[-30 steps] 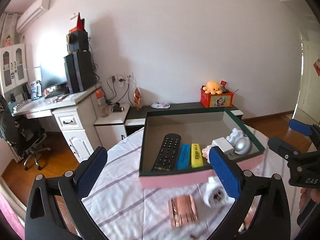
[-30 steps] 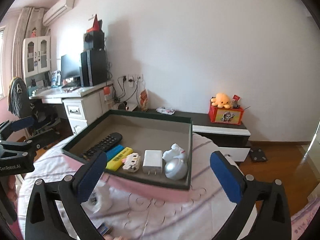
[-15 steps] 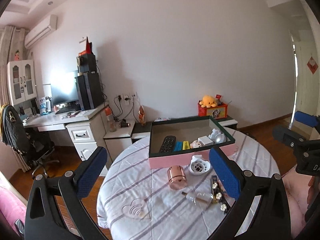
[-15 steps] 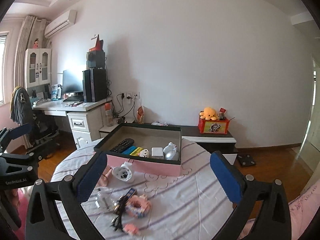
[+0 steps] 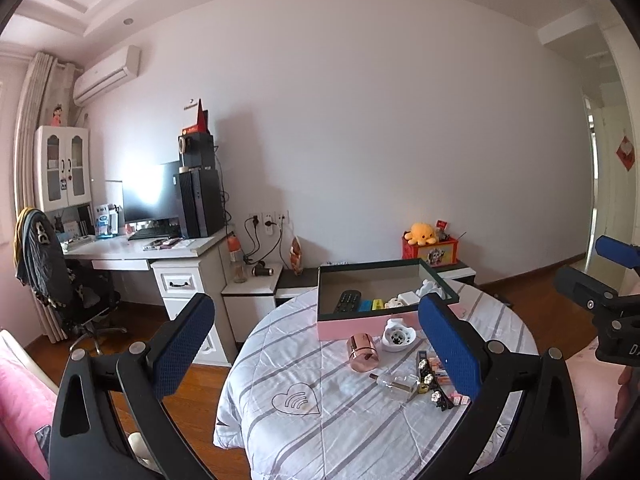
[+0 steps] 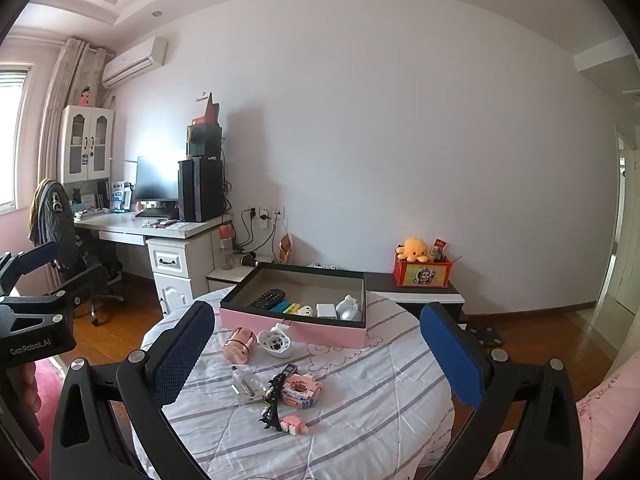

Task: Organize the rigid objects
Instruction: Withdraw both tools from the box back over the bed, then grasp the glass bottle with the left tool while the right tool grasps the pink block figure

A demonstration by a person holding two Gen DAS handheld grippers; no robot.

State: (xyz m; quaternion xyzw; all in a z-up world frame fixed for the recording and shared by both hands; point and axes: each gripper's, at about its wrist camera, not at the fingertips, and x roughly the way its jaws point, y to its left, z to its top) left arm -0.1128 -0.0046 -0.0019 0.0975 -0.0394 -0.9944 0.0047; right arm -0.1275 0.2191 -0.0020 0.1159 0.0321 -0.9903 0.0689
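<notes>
Both grippers, left and right, had drawn further back from the pink box, jaws apart and empty, leaving a rose-gold cup, white dish, glass bottle and block toys scattered between them on the striped tabletop.

— Where are your cameras looking from?
— My left one is sitting well back, facing the round table and pink tray from their left. My right one is facing them from the right, equally far.
— Sharing anything?
— Both are taking in table, tray, desk.
</notes>
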